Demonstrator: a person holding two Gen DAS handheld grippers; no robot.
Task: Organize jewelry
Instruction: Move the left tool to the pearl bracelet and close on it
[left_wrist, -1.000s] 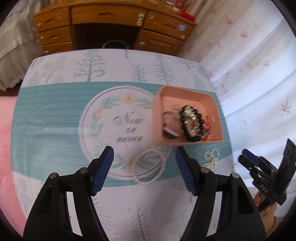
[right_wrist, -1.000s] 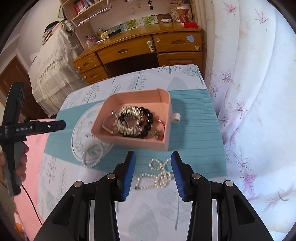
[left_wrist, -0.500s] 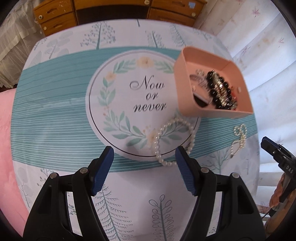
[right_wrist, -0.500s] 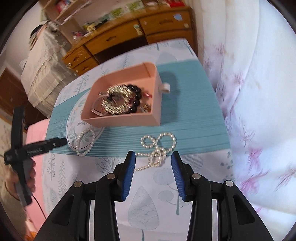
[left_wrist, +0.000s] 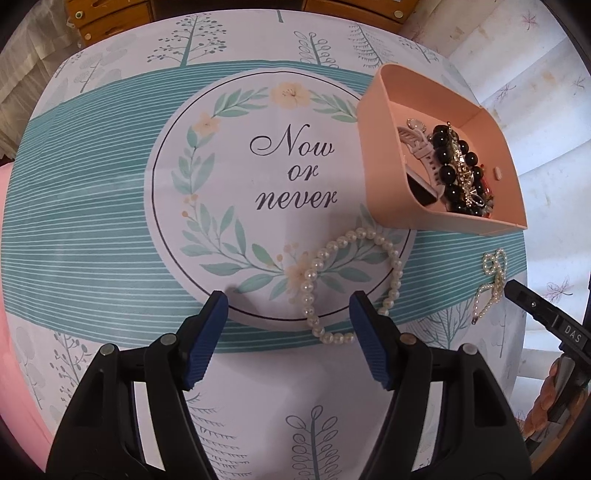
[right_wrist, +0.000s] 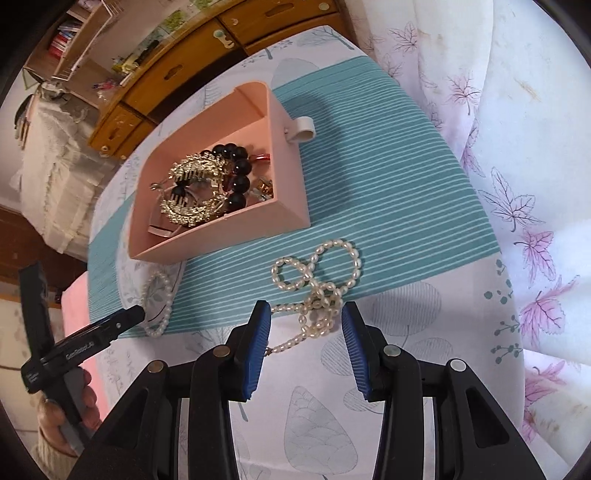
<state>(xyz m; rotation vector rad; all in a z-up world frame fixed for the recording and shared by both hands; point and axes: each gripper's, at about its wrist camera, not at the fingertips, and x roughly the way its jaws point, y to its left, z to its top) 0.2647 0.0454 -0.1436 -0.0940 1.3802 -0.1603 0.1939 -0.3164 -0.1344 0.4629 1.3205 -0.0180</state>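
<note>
Left gripper (left_wrist: 288, 314) spread wide, empty, above pearl bracelet (left_wrist: 354, 284) beside pink tray (left_wrist: 380, 158). Right gripper (right_wrist: 306, 325) partly open, unclamped, straddling tangled pearl necklace (right_wrist: 317, 291). Seen in right view only: hand (right_wrist: 62, 421), wooden desk (right_wrist: 207, 55). Printed tablecloth (left_wrist: 92, 192); floral curtain (right_wrist: 517, 184).

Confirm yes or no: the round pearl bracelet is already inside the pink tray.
No, the pearl bracelet lies on the tablecloth outside the pink tray.
</note>
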